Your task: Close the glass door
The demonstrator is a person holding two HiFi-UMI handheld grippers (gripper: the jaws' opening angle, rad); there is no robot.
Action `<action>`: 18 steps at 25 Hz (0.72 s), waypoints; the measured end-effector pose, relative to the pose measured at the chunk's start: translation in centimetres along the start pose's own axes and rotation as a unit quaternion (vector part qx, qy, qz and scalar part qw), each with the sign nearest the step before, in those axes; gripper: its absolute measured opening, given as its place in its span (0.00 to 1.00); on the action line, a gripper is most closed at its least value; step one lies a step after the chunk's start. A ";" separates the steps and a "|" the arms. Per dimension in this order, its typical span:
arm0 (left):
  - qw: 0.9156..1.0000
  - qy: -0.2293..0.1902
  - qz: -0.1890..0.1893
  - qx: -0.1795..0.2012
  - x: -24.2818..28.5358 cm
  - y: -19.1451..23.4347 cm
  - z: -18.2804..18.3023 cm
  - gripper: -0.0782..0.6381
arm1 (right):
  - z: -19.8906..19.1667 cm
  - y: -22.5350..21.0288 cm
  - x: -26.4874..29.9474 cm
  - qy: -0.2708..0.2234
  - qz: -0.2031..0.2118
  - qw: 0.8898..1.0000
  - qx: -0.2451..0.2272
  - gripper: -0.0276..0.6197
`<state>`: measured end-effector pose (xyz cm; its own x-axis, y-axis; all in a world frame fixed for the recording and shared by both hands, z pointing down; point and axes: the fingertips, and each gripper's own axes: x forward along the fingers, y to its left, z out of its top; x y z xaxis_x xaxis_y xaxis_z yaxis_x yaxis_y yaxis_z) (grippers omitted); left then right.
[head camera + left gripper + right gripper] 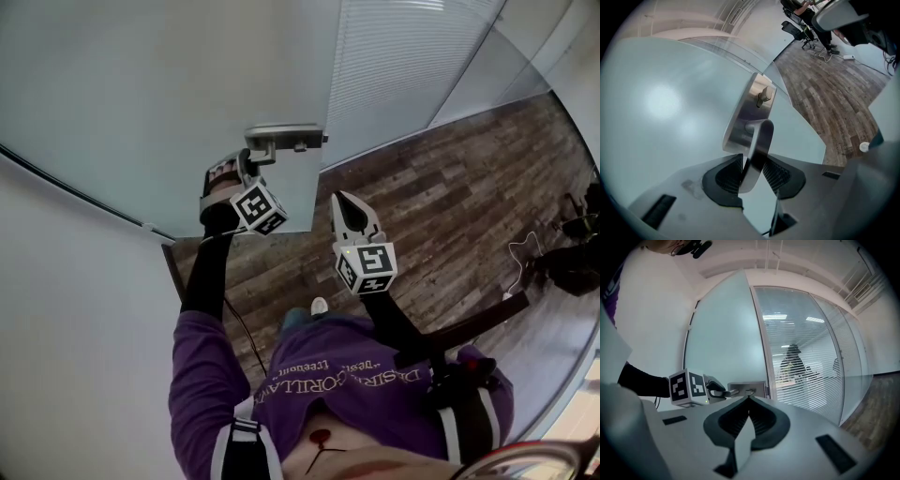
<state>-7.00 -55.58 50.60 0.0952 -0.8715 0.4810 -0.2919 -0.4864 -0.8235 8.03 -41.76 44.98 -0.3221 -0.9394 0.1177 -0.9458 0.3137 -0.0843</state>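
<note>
Left gripper view: the left gripper [752,161] clamps the lever handle [760,137] at the free edge of the glass door [670,103], the right gripper [749,398] is shut and empty; the grasp looks made, so next likely comes a steady swing shut.

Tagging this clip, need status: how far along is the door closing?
Done: left gripper is clamped on the door handle. In hand: the glass door edge sits close beside the blinds panel; latched or not, cannot tell. Left: seat it fully and let go. Right gripper is shut, empty, off the door.
</note>
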 end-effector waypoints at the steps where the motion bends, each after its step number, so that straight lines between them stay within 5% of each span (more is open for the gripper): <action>1: 1.000 0.003 0.001 0.000 0.0 0.1 0.0 0.29 | -0.1 -0.1 0.0 -0.001 0.000 1.000 0.001 0.04; 18: 1.000 0.007 0.000 -0.009 0.3 -0.2 -0.2 0.29 | 0.1 -0.1 1.0 -0.014 -0.008 1.000 0.005 0.04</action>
<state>-7.15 -55.77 50.99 0.0823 -0.8701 0.4859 -0.3085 -0.4859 -0.8178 7.76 -42.78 44.98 -0.3060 -0.9476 0.0914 -0.9501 0.2978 -0.0933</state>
